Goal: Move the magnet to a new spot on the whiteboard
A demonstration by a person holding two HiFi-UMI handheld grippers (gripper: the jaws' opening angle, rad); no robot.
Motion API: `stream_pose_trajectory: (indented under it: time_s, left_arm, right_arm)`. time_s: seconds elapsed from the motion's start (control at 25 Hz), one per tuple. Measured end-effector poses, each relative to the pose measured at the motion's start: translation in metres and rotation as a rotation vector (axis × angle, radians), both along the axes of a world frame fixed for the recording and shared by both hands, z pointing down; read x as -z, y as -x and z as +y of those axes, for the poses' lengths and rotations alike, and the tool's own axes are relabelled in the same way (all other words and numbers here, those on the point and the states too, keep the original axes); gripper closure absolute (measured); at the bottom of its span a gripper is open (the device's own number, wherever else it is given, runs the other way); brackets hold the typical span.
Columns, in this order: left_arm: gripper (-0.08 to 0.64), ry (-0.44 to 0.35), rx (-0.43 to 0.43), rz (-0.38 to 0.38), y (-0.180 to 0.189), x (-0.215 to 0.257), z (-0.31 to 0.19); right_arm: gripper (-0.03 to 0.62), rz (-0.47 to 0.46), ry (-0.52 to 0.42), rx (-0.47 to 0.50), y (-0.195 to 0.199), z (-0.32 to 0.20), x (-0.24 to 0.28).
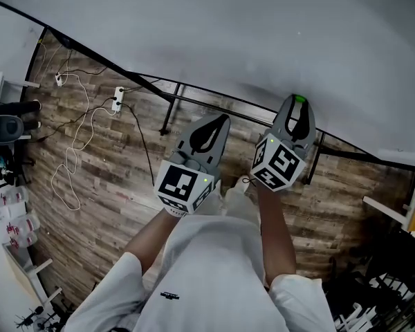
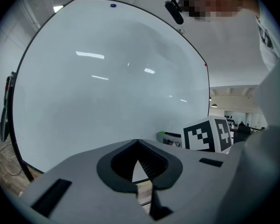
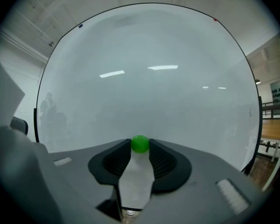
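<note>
One small magnet (image 3: 140, 144), likely light, hard and slick, pinched across its round sides by right gripper (image 3: 140, 147) against whiteboard (image 3: 149, 78); left gripper (image 2: 137, 142) closed, empty

A green magnet (image 3: 140, 143) sits on the whiteboard (image 3: 149, 78).

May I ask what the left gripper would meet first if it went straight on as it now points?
Probably the bare whiteboard: the left gripper faces its surface with nothing visible between, though the depth is unclear.
</note>
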State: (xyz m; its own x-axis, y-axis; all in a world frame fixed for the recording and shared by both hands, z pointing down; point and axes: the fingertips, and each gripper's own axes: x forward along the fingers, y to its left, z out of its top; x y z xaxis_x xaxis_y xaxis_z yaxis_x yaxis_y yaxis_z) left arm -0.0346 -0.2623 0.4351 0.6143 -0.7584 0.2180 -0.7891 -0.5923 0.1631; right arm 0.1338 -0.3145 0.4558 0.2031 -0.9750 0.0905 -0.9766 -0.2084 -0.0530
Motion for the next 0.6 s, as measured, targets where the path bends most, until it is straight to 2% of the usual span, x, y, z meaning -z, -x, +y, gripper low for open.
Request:
stream_pose_trajectory:
  time_s: [0.6]
  left_arm:
    - [0.554, -0.009, 0.005, 0.001, 0.0047, 0.0026, 0.0011]
  right_arm:
    - [0.463, -0.006, -0.019, 0.043, -0.0012, -0.0027, 0.0070]
